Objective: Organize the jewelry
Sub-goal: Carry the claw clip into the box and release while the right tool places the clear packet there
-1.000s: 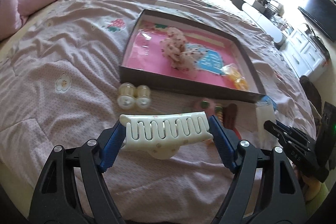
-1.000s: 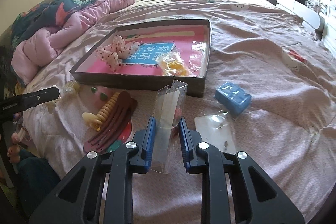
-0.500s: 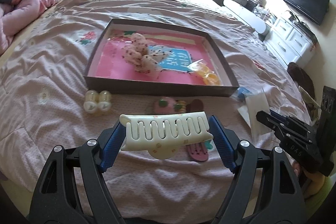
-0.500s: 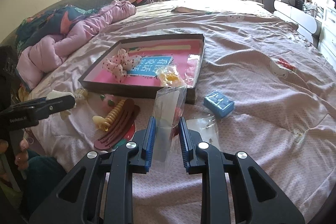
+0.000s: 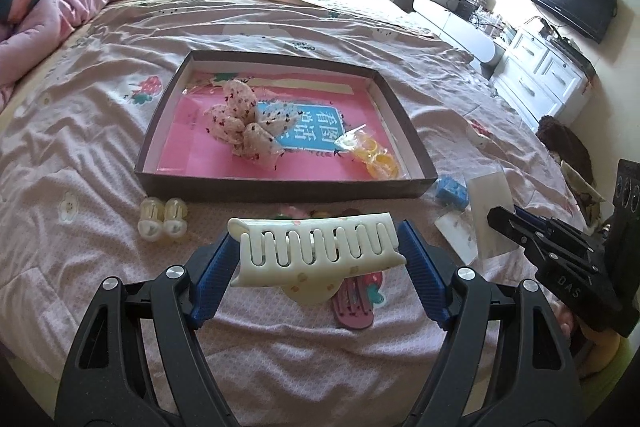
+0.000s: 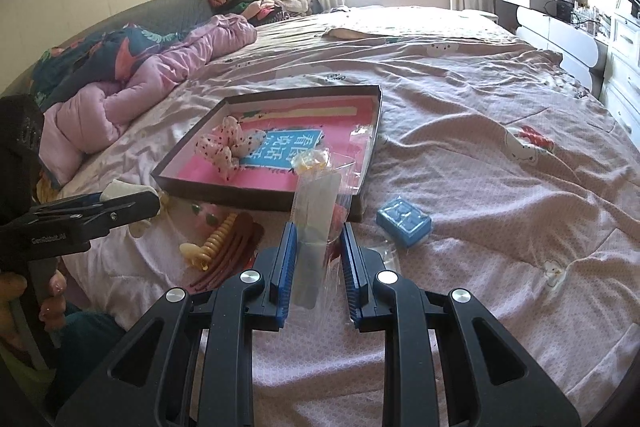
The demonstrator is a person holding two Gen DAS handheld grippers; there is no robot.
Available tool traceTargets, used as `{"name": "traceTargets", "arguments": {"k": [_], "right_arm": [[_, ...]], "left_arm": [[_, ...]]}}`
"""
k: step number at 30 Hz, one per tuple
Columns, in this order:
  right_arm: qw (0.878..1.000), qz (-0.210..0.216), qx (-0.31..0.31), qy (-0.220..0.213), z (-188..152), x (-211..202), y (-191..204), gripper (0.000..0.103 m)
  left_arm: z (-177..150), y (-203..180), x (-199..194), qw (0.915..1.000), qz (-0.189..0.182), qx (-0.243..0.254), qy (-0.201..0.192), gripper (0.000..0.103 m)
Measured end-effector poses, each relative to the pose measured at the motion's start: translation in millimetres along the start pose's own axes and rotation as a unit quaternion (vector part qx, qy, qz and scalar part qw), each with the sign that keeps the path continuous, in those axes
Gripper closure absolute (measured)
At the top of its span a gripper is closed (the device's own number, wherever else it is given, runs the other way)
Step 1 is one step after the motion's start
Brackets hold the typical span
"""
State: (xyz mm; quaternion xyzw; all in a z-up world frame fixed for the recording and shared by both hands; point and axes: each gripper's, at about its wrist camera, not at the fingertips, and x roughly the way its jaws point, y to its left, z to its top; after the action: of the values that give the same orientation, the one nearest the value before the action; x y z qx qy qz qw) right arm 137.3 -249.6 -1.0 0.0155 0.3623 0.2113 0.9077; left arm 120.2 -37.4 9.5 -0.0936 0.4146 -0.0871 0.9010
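- Left claw [image 5: 320,251] is clamped across the ends of a cream hair claw clip [image 5: 316,247], its blue pads wide apart because the clip is long; the clip's teeth point down and it hangs above the bed [image 5: 100,155].
- Right claw [image 6: 319,255] is pinched together on a clear plastic sleeve [image 6: 316,211] that stands upright between its pads, clear of the bedspread.
- In the left wrist view the shallow dark box [image 5: 280,187] with a pink floor lies at 12 o'clock from the held clip, well apart from it.
- Inside the box, a spotted fabric bow [image 5: 244,123] sits near the centre and a yellow item in a clear bag [image 5: 372,155] lies toward the 4 o'clock corner.
- Just outside the box's near wall, two pale round clips [image 5: 162,219] lie side by side at 10 o'clock from the left claw.
- A pink hair clip [image 5: 356,299] lies on the bed under the held clip, at 5 o'clock.
- A blue block [image 6: 404,221] rests on the bedspread at 2 o'clock from the right claw, near the box corner.
- A brown comb clip [image 6: 236,251] and a yellow spiral clip [image 6: 208,243] lie touching at 9 o'clock from the right claw.
- A crumpled pink quilt [image 6: 132,95] lies at the far left of the bed.
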Motion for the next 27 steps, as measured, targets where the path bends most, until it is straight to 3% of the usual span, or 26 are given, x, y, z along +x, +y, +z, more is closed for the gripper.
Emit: {"name": "traceTargets", "arguments": {"k": [11, 27], "right_arm": [[1.000, -0.004, -0.007, -0.011, 18.5, 3.3, 7.1, 0.082], [1.000, 0.006, -0.027, -0.009, 47.4, 30.7, 30.5, 0.082]], "left_arm": [[18.7, 6.7, -1.0, 0.9999, 0.001, 0.001, -0.013, 0.034], [42.2, 48.6, 2.7, 0.9988, 0.023, -0.029, -0.030, 0.034]]}}
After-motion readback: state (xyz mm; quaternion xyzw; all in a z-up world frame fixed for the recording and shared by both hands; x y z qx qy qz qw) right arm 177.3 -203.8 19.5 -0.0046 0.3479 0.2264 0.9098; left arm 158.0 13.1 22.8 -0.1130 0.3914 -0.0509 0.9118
